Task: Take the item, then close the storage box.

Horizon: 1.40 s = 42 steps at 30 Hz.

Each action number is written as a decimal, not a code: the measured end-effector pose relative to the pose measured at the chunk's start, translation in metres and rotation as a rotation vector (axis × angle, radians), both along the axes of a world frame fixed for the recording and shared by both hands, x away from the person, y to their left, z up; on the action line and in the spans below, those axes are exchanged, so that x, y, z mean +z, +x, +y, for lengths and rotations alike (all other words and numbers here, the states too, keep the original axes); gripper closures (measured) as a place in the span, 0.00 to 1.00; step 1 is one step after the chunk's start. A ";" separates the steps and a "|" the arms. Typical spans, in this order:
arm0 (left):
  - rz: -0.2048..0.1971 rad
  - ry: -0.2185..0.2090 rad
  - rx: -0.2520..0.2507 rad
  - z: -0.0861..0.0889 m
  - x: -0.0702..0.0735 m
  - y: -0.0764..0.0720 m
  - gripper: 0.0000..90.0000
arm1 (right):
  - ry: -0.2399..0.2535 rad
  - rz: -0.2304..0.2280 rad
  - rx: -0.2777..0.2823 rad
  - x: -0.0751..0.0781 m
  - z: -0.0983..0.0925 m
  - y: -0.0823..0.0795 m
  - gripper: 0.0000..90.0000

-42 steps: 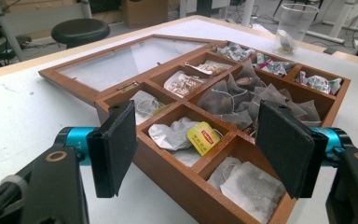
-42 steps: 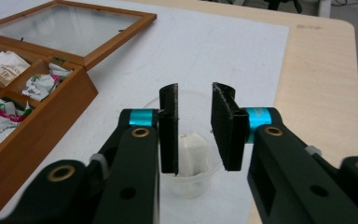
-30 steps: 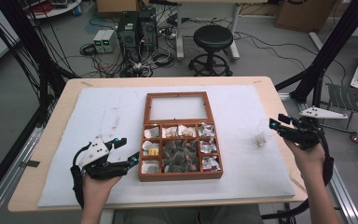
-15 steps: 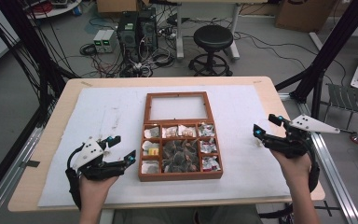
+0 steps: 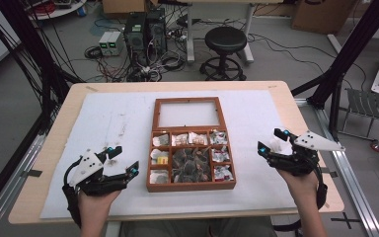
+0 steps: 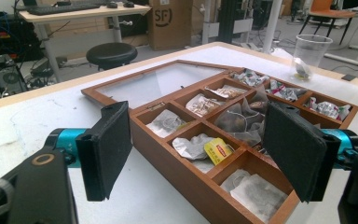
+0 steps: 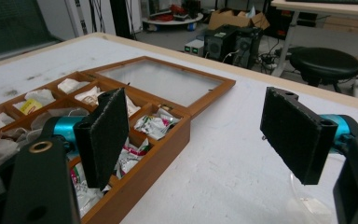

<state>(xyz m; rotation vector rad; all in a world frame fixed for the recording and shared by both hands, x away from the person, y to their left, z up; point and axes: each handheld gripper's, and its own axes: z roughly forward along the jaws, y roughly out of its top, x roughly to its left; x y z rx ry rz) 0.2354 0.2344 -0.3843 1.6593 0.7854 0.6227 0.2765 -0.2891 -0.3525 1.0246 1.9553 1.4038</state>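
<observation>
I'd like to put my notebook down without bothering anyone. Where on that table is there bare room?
The white mat left of the tea box is bare, above the left gripper. Right of the box is tighter: a plastic cup stands by the right gripper.

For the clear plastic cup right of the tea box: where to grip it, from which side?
Grip the clear plastic cup across its round wall, mid-height, coming level from the table's right edge. It stands upright, open-topped, and the tea box lies on its other side.
</observation>
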 end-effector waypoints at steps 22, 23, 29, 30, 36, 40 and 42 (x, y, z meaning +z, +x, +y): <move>0.025 -0.007 -0.016 -0.004 -0.004 0.008 0.27 | -0.008 -0.024 -0.018 0.002 -0.002 -0.012 0.25; 0.025 -0.007 -0.016 -0.004 -0.004 0.008 0.27 | -0.009 -0.020 -0.023 0.002 -0.002 -0.012 0.26; 0.041 -0.014 -0.007 -0.005 -0.006 0.014 0.27 | -0.018 -0.018 -0.029 0.001 0.002 -0.009 0.26; 0.041 -0.014 -0.007 -0.005 -0.006 0.014 0.27 | -0.018 -0.018 -0.029 0.001 0.002 -0.009 0.26; 0.046 -0.019 -0.003 -0.007 0.003 0.032 0.27 | -0.039 -0.028 -0.023 0.002 0.018 0.006 0.26; 0.064 -0.003 -0.018 -0.013 0.007 0.049 0.27 | -0.049 -0.028 -0.011 0.007 0.029 0.020 0.26; 0.074 -0.002 -0.023 -0.014 0.008 0.055 0.27 | -0.050 -0.028 -0.008 0.008 0.032 0.024 0.26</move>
